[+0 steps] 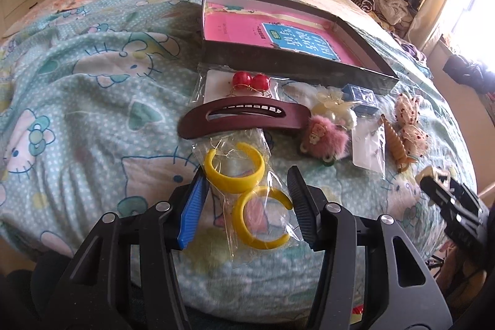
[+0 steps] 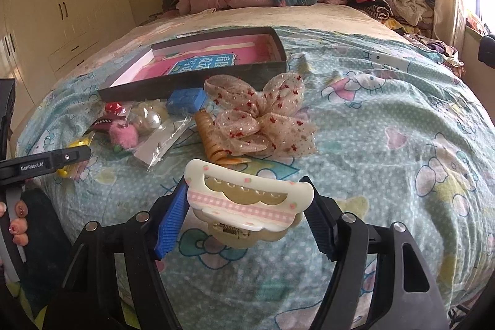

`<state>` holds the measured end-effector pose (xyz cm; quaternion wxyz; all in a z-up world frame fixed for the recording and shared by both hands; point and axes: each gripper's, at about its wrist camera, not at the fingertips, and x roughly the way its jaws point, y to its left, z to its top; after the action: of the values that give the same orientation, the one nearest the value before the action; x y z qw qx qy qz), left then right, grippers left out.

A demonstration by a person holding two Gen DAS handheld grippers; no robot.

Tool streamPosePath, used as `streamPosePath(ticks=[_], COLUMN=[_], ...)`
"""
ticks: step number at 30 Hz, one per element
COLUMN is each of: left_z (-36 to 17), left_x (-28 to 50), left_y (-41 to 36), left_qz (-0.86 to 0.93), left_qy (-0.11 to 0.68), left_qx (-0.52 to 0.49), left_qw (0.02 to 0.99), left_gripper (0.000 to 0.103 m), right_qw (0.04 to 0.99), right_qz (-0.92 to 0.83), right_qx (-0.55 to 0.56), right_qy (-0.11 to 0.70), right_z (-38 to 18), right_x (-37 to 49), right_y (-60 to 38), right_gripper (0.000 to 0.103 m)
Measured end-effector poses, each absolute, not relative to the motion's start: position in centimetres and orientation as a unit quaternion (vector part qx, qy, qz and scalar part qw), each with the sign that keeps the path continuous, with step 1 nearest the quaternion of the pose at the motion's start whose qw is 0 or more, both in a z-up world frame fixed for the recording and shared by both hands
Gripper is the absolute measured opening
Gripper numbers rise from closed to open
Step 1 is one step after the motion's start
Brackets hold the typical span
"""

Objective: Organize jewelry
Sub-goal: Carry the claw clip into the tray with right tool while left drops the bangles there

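Note:
In the left wrist view, a clear bag with two yellow hoop earrings [image 1: 247,197] lies on the Hello Kitty quilt, and my left gripper [image 1: 247,175] is shut on it, pads touching the bag's sides. My right gripper [image 2: 246,184] is shut on a white hair claw clip [image 2: 247,200] with a pink checked band, gripped by its two ends just above the quilt. A shallow dark box [image 1: 294,64] holding a pink book lies further back on the bed. The left gripper's side [image 2: 62,160] shows at the left edge of the right wrist view.
Between grippers and box lie a maroon hair clip [image 1: 244,116], red ball earrings [image 1: 250,81], a pink fluffy clip [image 1: 324,135], a small blue box [image 1: 360,96], a spotted tulle bow [image 2: 263,119] and an orange spiral clip [image 2: 210,138]. Piled clothes line the headboard. A hand [image 2: 18,225] shows bottom left.

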<state>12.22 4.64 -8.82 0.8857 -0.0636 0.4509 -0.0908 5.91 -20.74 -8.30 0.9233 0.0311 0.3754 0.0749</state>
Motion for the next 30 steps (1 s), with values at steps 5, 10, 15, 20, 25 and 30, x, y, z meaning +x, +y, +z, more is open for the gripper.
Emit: streamPosePath(ticks=[5, 10, 15, 20, 25, 30], left_z=[-7.3, -5.9, -4.9, -4.1, -4.1, -4.1], left_x=[11.4, 12.4, 14.4, 16.5, 18.6, 20.6], left_y=[5.0, 5.4, 5.1, 4.6, 4.2, 3.5], left_qz=[-0.090, -0.085, -0.085, -0.082, -0.082, -0.083], left_qy=[0.431, 0.413, 0.398, 0.385, 0.384, 0.380], left_qx=[-0.055, -0.055, -0.053, -0.047, -0.047, -0.044], left_qw=[0.896, 0.905, 0.912, 0.918, 0.918, 0.920], left_gripper=[0.043, 0.043, 0.043, 0.043, 0.043, 0.043], right_qw=[0.929, 0.932, 0.932, 0.934, 0.934, 0.933], right_qz=[0.088, 0.105, 0.118, 0.122, 0.125, 0.127], right_qx=[0.021, 0.015, 0.011, 0.006, -0.001, -0.011], right_qy=[0.360, 0.347, 0.342, 0.336, 0.336, 0.338], right_z=[-6.4, -4.6, -3.2, -2.5, -2.2, -2.2], right_x=[6.8, 8.9, 11.6, 14.2, 16.6, 18.8], right_y=[-20.9, -20.5, -20.1, -19.8, -19.7, -19.7], right_gripper=[0.067, 0.067, 0.068, 0.068, 0.068, 0.068])
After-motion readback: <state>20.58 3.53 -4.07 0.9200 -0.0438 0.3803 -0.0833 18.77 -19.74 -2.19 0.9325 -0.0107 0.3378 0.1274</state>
